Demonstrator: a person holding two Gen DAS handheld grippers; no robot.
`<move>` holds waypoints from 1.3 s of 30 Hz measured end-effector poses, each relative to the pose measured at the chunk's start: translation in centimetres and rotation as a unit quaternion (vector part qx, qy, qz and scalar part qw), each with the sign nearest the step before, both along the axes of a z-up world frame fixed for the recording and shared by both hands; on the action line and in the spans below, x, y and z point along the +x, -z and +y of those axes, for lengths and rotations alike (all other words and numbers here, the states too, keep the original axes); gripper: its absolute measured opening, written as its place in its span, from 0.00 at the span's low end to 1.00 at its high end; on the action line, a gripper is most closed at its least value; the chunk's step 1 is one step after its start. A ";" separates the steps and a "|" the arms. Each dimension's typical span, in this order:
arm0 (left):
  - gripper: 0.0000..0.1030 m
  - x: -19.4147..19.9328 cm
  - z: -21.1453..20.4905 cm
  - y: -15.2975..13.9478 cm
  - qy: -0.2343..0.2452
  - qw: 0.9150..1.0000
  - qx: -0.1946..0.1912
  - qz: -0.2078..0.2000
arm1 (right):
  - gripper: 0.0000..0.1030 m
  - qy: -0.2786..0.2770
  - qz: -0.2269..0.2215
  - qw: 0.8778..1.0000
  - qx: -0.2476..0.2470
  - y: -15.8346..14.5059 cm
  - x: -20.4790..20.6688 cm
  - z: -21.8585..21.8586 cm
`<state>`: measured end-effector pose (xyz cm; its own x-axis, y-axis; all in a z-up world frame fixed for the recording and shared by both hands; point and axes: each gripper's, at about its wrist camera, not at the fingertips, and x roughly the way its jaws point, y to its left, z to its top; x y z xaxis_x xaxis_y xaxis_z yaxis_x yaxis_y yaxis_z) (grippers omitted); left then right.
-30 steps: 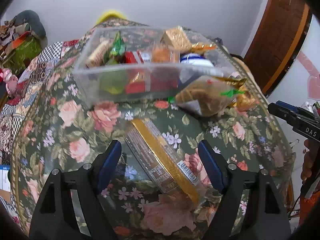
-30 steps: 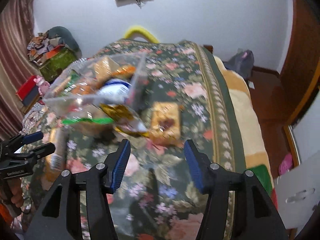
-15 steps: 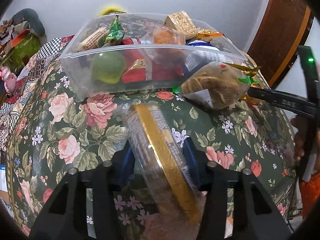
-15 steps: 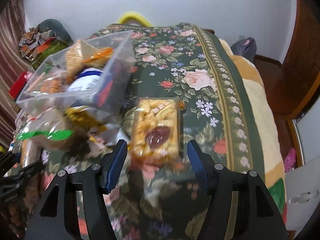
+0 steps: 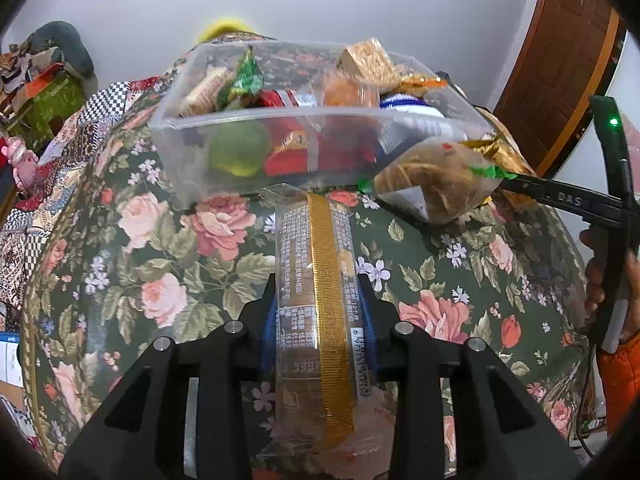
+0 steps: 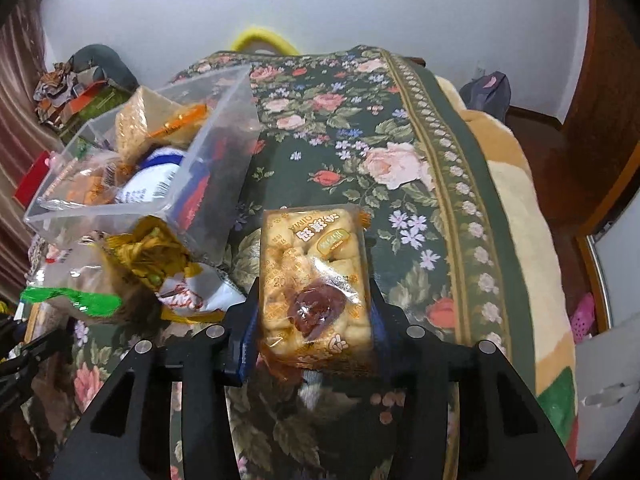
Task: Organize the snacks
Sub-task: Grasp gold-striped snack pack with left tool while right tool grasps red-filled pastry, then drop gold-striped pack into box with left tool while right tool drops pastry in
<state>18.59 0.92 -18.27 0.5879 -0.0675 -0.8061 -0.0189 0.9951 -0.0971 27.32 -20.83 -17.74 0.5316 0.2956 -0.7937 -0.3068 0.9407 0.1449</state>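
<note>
A long clear packet with a gold stripe [image 5: 316, 264] lies on the floral cover, and my left gripper [image 5: 320, 312] is shut on its near half, blue pads pressing both sides. In the right wrist view a yellow pastry packet [image 6: 312, 272] sits between the pads of my right gripper [image 6: 314, 330]. Its jaws are closing and the pads touch the packet's sides. Beyond both stands a clear plastic box [image 5: 192, 168] holding several snacks, seen again in the right wrist view as the box [image 6: 216, 184]. A tied cookie bag [image 5: 432, 188] leans against the box's corner.
The floral bed cover [image 6: 360, 128] stretches away behind the pastry packet, with a beige blanket edge [image 6: 516, 216] dropping off at the right. A gold wrapper [image 6: 148, 252] and the cookie bag [image 6: 80, 284] crowd the box's near corner. Piled clutter [image 5: 48, 96] sits beyond the bed's left side.
My left jaws closed from wide open onto the gold-striped packet. My right gripper moved forward over the pastry packet and its jaws narrowed onto the packet's sides.
</note>
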 end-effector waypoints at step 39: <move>0.34 11.1 2.8 -8.3 -0.016 0.997 0.014 -0.080 | 0.41 -0.058 -0.076 0.994 0.057 -7.6 3.5 9.5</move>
